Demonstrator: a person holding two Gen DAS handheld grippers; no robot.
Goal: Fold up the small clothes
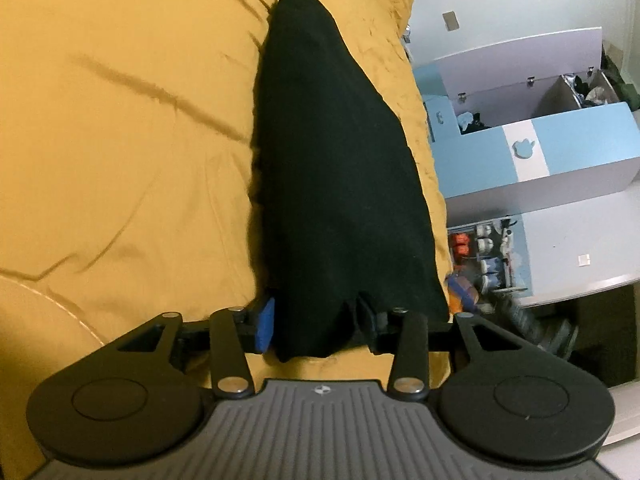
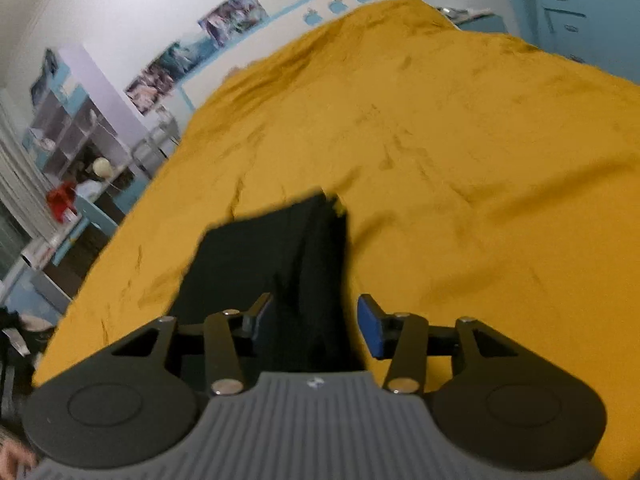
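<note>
Fingers of the left gripper [image 1: 316, 326] are standing part-open around the near end of the black fabric garment [image 1: 332, 168] lying on the mustard-yellow bed cover [image 1: 120, 128]; right gripper [image 2: 316, 326] likewise, pads apparently clear. Risk: loose cloth slipping, undoing the fold.

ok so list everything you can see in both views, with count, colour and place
garment: one, black, lying on the bedspread, its near end between the left gripper's pads
bedspread: one, mustard yellow, covering the bed
toy chest: one, blue and white, lid up, on the floor beside the bed
posters: several, bluish, on the white wall
shelf unit: one, pale, left of the bed
left gripper: one, black with blue pads, cloth between them
right gripper: one, black with blue pads, open over the garment
</note>
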